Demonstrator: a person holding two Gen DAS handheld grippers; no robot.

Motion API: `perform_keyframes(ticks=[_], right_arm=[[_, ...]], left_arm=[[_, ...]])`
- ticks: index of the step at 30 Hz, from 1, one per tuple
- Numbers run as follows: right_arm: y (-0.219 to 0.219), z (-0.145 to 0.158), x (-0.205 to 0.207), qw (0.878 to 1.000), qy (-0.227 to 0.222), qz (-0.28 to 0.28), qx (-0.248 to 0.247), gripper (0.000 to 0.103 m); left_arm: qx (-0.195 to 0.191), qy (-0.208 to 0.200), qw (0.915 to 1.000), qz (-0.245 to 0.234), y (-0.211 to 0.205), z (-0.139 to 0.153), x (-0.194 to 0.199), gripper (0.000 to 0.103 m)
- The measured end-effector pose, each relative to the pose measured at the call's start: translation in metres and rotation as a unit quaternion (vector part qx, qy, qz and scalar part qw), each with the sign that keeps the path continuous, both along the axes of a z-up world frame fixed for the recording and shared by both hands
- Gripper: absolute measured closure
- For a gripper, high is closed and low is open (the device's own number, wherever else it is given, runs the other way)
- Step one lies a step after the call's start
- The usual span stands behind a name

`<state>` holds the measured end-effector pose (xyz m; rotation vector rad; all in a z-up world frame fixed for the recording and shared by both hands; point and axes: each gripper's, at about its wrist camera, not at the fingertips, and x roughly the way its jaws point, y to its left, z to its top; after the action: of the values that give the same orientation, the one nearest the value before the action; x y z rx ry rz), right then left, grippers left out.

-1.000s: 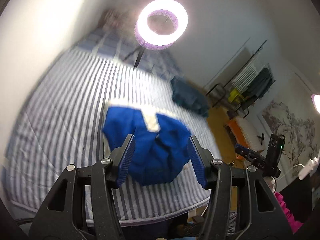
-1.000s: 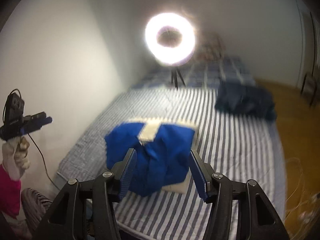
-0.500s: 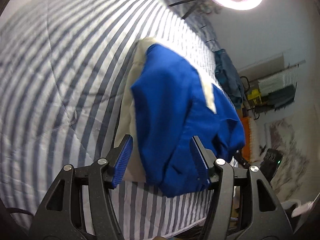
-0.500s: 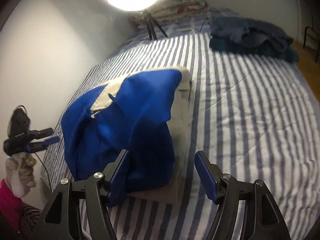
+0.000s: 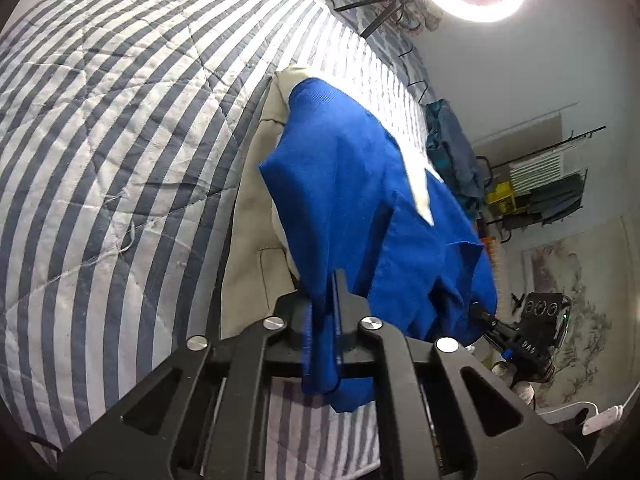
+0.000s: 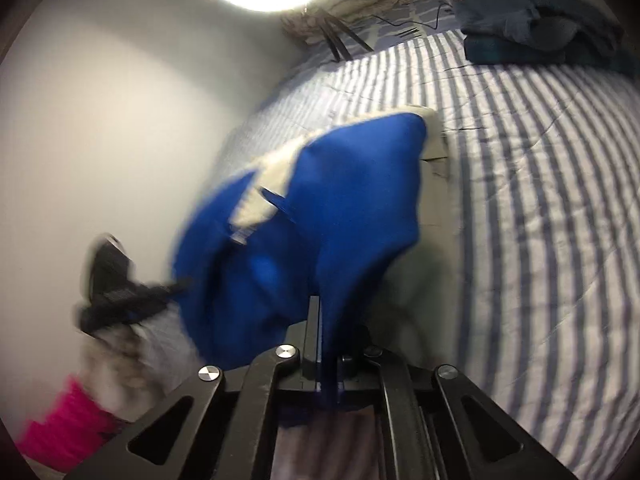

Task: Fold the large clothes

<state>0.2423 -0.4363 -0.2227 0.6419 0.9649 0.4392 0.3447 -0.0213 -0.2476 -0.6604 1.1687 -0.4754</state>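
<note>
Both grippers, spread apart half a second ago, have clamped onto the blue garment (image 5: 360, 208): left gripper (image 5: 335, 292) and right gripper (image 6: 320, 320) pinch its near edges low over the striped bed (image 5: 120, 120).

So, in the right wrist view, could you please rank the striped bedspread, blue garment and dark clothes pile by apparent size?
1. striped bedspread
2. blue garment, enlarged by nearness to the camera
3. dark clothes pile, far off, so true size unsure

Right gripper (image 6: 320, 320) at bottom centre pinches the blue garment (image 6: 344, 208) over the striped quilt (image 6: 540, 200).
</note>
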Motion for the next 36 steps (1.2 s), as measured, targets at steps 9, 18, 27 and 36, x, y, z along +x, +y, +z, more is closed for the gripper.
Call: perform_keyframes(ticks=[9, 18, 27, 36], right_arm=[[-0.023, -0.058, -0.001, 0.993, 0.105, -0.053, 0.031, 0.103], [-0.004, 0.009, -0.013, 0.993, 0.054, -0.013, -0.105, 0.076], [0.014, 0.061, 0.019, 0.987, -0.080, -0.029, -0.138, 0.075], [0.018, -0.007, 0.058, 0.974, -0.004, -0.015, -0.228, 0.084]], left_arm=[[-0.001, 0.031, 0.9994, 0.011, 0.014, -0.023, -0.019, 0.101], [0.068, -0.007, 0.9976, -0.010, 0.011, 0.016, -0.027, 0.100], [0.086, -0.128, 0.9881, 0.005, -0.012, 0.094, 0.003, 0.100], [0.161, -0.031, 0.9863, -0.016, -0.029, -0.006, 0.051, 0.100]])
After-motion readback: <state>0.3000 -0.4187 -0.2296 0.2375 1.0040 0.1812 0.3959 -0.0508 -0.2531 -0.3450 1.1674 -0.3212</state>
